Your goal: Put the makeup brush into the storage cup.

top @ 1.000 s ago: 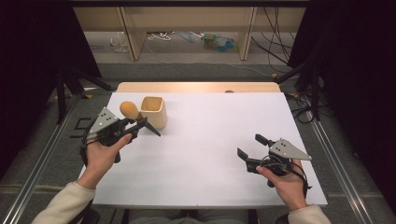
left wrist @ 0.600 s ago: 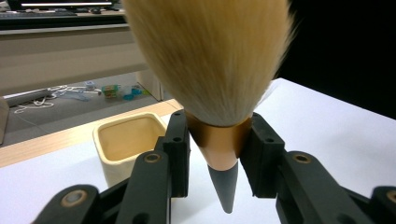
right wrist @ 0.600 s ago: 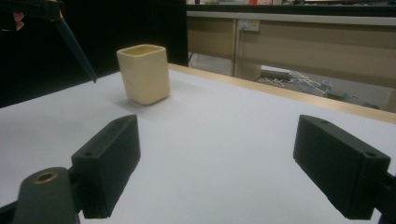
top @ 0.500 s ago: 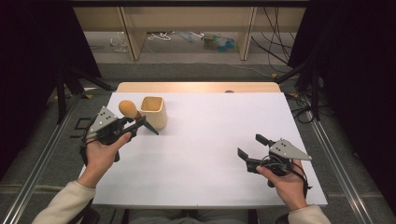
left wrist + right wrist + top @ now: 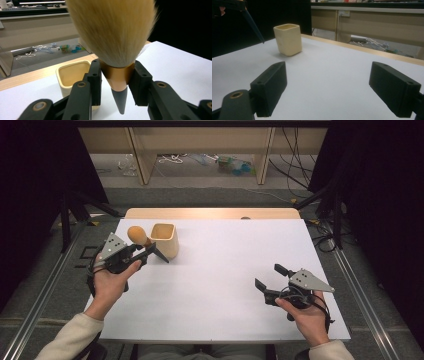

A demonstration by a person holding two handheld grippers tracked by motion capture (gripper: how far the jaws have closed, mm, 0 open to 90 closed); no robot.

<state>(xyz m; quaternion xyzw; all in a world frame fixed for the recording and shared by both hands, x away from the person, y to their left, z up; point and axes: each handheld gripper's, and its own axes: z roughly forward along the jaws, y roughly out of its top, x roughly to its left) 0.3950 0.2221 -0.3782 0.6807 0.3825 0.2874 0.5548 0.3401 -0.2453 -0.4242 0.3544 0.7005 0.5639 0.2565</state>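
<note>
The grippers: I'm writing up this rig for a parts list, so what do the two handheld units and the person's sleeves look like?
Both are black handheld units with a grey three-cornered plate on top and a trailing black cable. Each claw, the left and the right, has two blocky black jaws on linkages with brass-coloured pivots. The sleeves are cream.

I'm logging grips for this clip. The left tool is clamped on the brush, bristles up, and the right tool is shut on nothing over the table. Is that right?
Not quite. The right tool is open, its jaws standing wide apart above the white table, as the right gripper view shows. The rest holds: the left tool is clamped on the brush at its copper collar, bristles up, beside the cream cup.
</note>
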